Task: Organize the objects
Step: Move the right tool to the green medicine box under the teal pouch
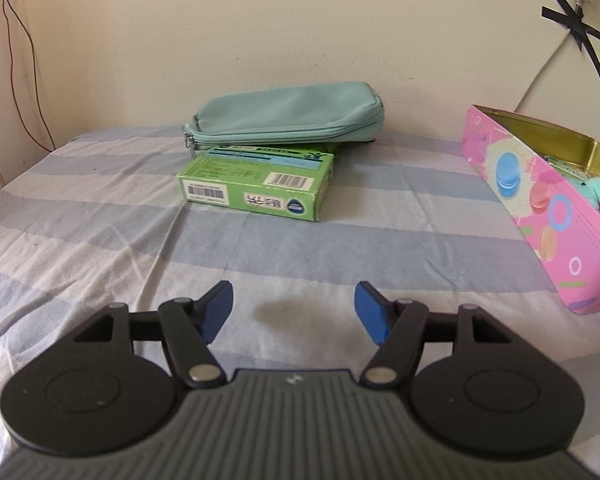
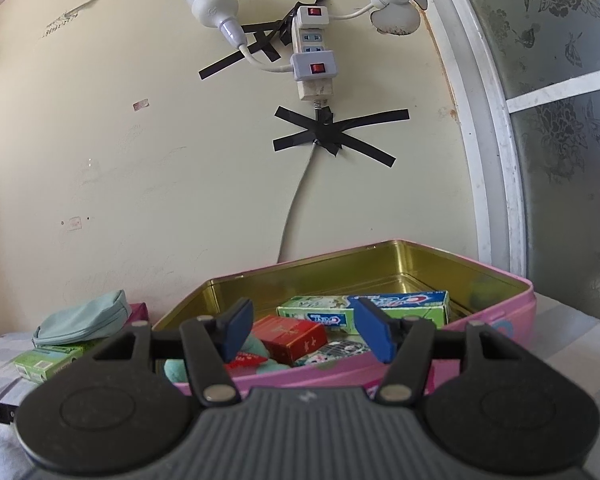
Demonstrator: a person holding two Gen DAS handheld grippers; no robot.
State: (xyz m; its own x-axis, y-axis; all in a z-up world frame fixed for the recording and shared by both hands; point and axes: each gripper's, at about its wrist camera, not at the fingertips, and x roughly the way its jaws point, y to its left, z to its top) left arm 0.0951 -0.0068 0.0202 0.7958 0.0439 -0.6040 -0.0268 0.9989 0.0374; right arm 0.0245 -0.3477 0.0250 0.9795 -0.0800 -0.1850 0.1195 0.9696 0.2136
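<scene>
The things lie on a bed with a blue-and-white striped sheet [image 1: 100, 208], pushed against a cream wall [image 1: 340, 40]. At far left of the left wrist view, a red wire [image 1: 14, 36] runs down the wall corner. Toward the middle, a teal zip pouch [image 1: 288, 118] rests partly on a green carton [image 1: 256, 186], both near the wall. The left hand-held gripper [image 1: 293, 312] hovers low over bare sheet, its blue pads spread wide and holding nothing. At right stands the pink tin [image 1: 540, 208], lid off, well apart from the carton, with a teal plush toy [image 1: 598, 196] inside. The right wrist view alone shows the tin's contents: a toothpaste box [image 2: 364, 310] along the back, a red box [image 2: 294, 338] in front of it, and the plush partly hidden. The right hand-held gripper [image 2: 304, 326] is held over the tin's near rim, pads apart and empty. Only this view shows the power strip [image 2: 314, 52] taped to the wall with a bulb [image 2: 216, 6] and small fan [image 2: 396, 0] plugged in, and a frosted window [image 2: 560, 120] at far right.
</scene>
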